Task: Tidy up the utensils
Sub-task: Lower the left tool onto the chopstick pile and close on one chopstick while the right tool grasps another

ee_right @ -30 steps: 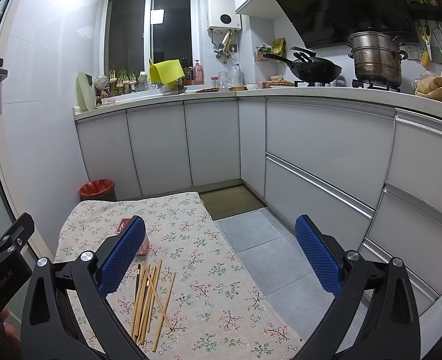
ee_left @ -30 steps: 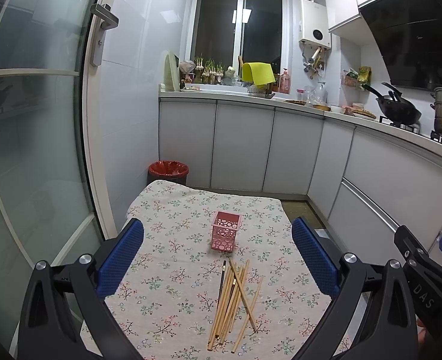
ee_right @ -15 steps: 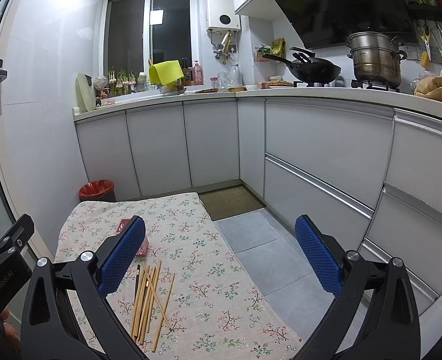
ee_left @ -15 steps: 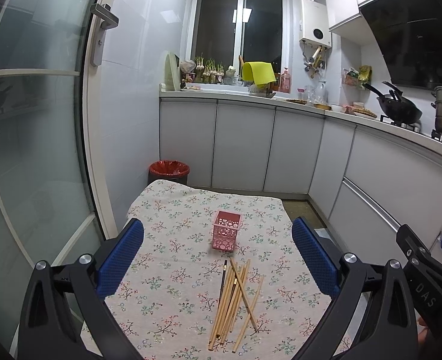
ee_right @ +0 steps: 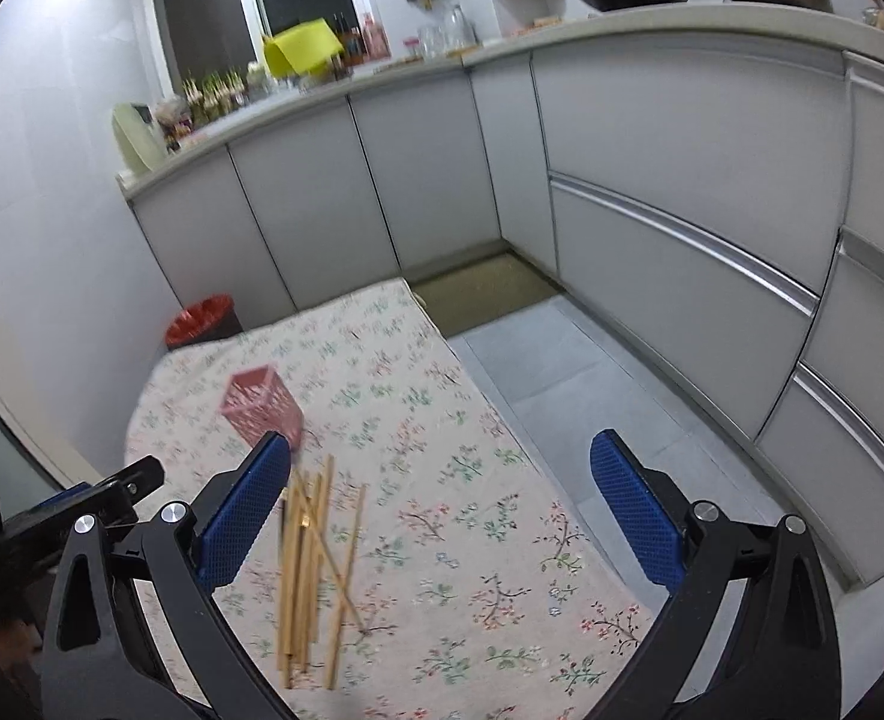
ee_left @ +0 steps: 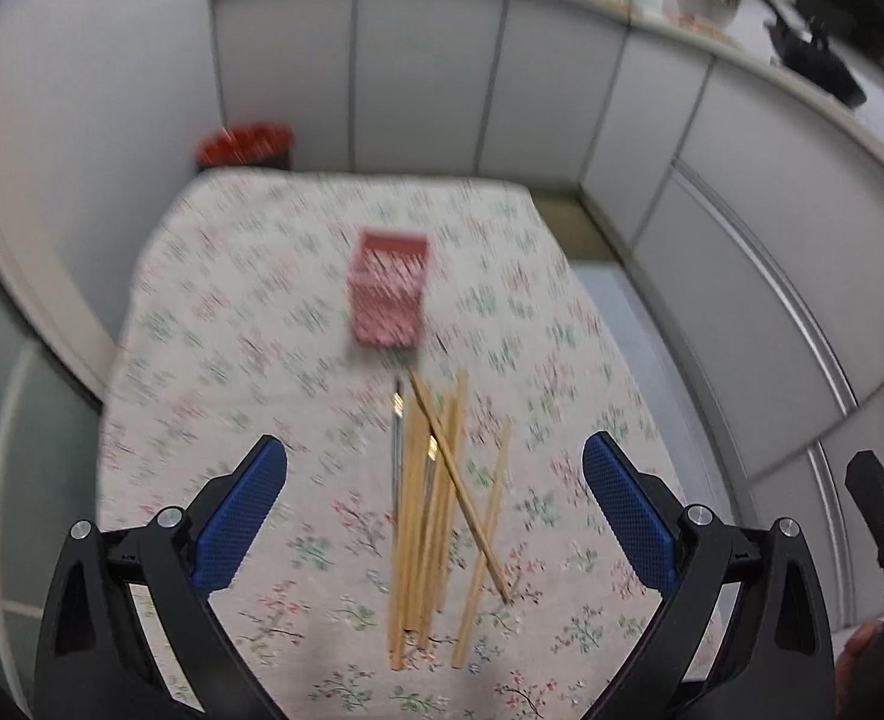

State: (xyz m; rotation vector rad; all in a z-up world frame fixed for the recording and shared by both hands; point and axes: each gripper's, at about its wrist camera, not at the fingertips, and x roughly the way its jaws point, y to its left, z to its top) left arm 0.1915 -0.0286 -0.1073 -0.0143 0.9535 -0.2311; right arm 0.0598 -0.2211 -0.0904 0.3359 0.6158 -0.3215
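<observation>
A loose pile of wooden chopsticks with a dark thin utensil among them lies on the floral tablecloth. A pink perforated holder stands upright just beyond the pile. My left gripper is open and empty, hovering above the pile. In the right wrist view the chopsticks lie near the left finger, with the holder behind. My right gripper is open and empty, above the table to the right of the pile. The left gripper's body shows at the left edge there.
A red bin stands on the floor beyond the table's far left corner. Grey cabinets run along the back and right. The table's right edge drops to a tiled floor.
Both grippers have tilted down and moved forward over the table, so the chopsticks and holder appear closer. The left wrist view is motion-blurred. Both stay open; nothing on the table moved.
</observation>
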